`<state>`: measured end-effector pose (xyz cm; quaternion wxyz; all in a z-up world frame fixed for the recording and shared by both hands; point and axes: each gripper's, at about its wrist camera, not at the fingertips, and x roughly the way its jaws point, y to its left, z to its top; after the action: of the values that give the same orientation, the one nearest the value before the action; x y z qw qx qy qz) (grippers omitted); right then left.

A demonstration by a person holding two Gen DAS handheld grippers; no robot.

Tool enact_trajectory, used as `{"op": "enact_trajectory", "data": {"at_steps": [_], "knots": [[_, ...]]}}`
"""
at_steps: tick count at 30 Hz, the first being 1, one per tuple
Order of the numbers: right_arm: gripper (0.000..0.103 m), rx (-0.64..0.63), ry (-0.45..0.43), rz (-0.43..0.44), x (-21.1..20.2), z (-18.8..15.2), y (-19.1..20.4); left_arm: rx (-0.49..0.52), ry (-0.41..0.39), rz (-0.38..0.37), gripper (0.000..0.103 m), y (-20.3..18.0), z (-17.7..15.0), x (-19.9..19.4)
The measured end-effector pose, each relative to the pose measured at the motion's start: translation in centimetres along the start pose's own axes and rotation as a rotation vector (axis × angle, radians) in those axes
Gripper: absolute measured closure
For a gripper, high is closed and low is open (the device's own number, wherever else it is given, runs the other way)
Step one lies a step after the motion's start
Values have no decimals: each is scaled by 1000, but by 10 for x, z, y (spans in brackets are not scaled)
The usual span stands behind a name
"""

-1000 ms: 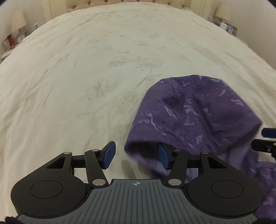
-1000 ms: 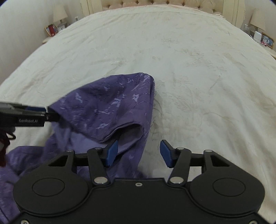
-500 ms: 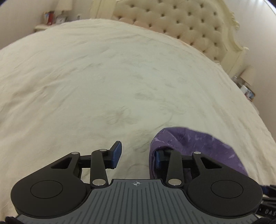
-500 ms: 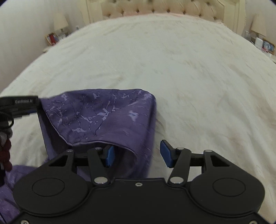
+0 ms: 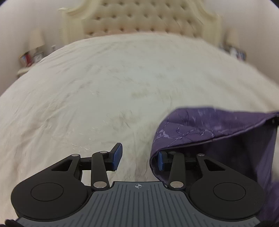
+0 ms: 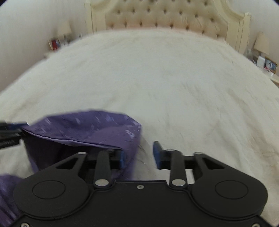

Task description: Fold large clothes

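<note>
A purple patterned garment point(image 5: 205, 125) hangs stretched between my two grippers above the cream bed point(image 5: 104, 97). In the left wrist view its folded edge wraps the right finger point(image 5: 161, 160) of my left gripper point(image 5: 138, 154). The left finger stands apart over bare bedding, and the jaws are opening slightly. In the right wrist view the garment point(image 6: 83, 127) drapes over the left finger of my right gripper point(image 6: 139, 152). These jaws are closing, with a gap still showing between the cloth and the right pad. The left gripper's tip point(image 6: 8, 134) shows at the garment's far corner.
The cream bedspread point(image 6: 165, 83) spreads wide ahead of both grippers up to a tufted headboard point(image 6: 162, 15). Nightstands with lamps and small items stand at both sides point(image 6: 57, 41) point(image 6: 265, 59). More purple cloth point(image 6: 7, 195) lies bunched at the lower left.
Both grippers rose and tipped upward, lifting the garment's edge off the bed, and the headboard came into view. The right gripper's jaws narrowed. The cloth now spans taut between them.
</note>
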<state>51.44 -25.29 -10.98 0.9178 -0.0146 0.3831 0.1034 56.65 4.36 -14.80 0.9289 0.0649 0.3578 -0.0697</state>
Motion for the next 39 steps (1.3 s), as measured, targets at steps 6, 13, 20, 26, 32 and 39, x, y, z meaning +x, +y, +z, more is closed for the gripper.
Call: {"op": "enact_trajectory", "data": {"at_steps": [6, 13, 20, 26, 32, 39], "knots": [[51, -16, 227, 0, 47, -41, -13, 217, 202, -7, 45, -13, -24, 41], [39, 88, 187, 69, 19, -36, -36, 249, 187, -99, 44, 9, -10, 14], [24, 133, 109, 209, -37, -29, -38, 109, 146, -125, 43, 24, 12, -30], [62, 133, 24, 246, -18, -5, -17, 6, 80, -250, 43, -17, 42, -12], [62, 159, 85, 246, 30, -1, -1, 27, 150, -309, 43, -65, 38, 48], [70, 221, 212, 161, 64, -37, -28, -68, 186, -252, 42, -35, -7, 89]]}}
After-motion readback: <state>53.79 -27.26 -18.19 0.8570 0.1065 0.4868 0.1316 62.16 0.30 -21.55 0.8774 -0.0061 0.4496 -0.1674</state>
